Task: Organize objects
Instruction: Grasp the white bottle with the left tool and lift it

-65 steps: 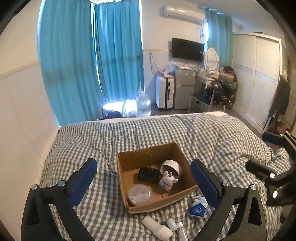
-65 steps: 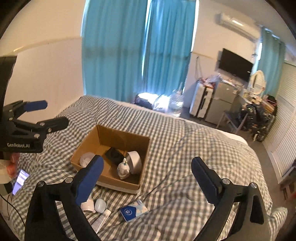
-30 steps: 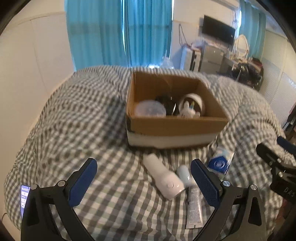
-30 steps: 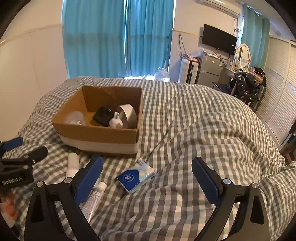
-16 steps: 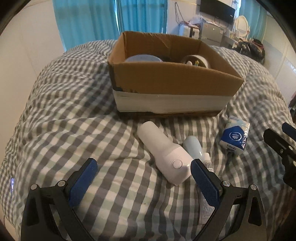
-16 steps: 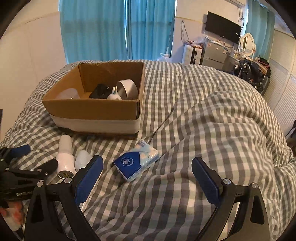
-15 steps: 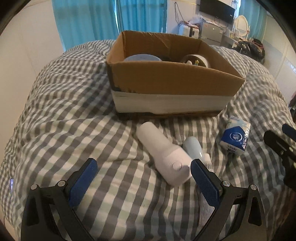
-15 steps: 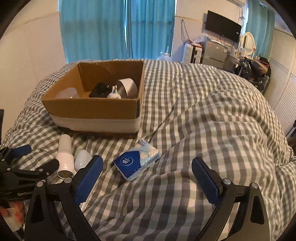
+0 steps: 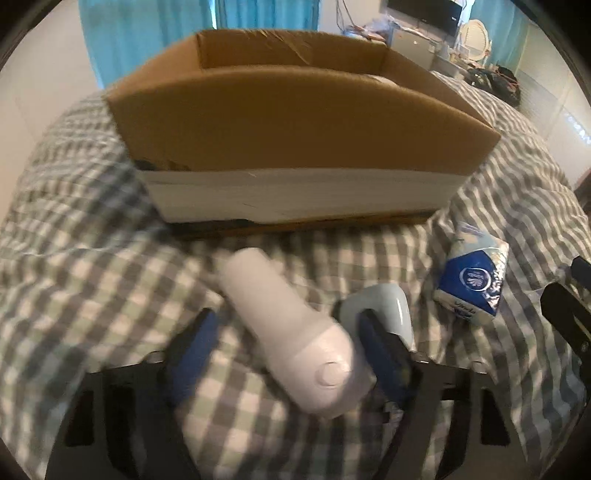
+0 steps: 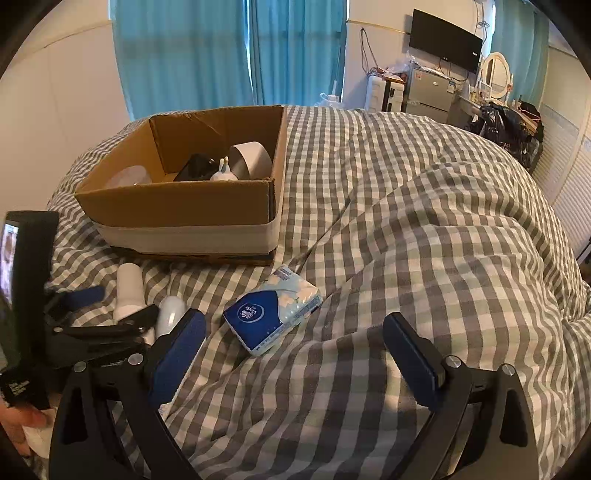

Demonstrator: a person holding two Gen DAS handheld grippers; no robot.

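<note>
The left tongs (image 9: 284,343) straddle the fat end of a white cylindrical device (image 9: 291,332) that lies on the bed (image 10: 406,221), its slimmer end aimed toward 11 o'clock at the cardboard box (image 9: 295,122). The jaws have just been closing with the device between them. The right-hand pad sits at the device's flank, while a gap shows on the left side, so I judge the grip not yet made (motion blur makes the contact hard to read). A pale blue rounded item (image 9: 384,306) lies just beside the device at its 3 o'clock, which is probably why the tongs come in so tightly on the device alone.

The right tongs (image 10: 295,354) hang released and empty above the quilt, with a blue-and-white tissue pack (image 10: 273,314) lying just ahead of them at 11 o'clock, apart from both pads. That placement suits a pickup of the pack next.

The box, already holding a tape roll (image 10: 251,158), a dark object and a small white figurine, stands at 12 o'clock from the loose things, near enough for short transfers. The surface is a soft grey-checked quilt, rumpled into folds. Teal curtains (image 10: 221,51), a wall television (image 10: 445,35) and a cluttered far corner fill the room beyond.
</note>
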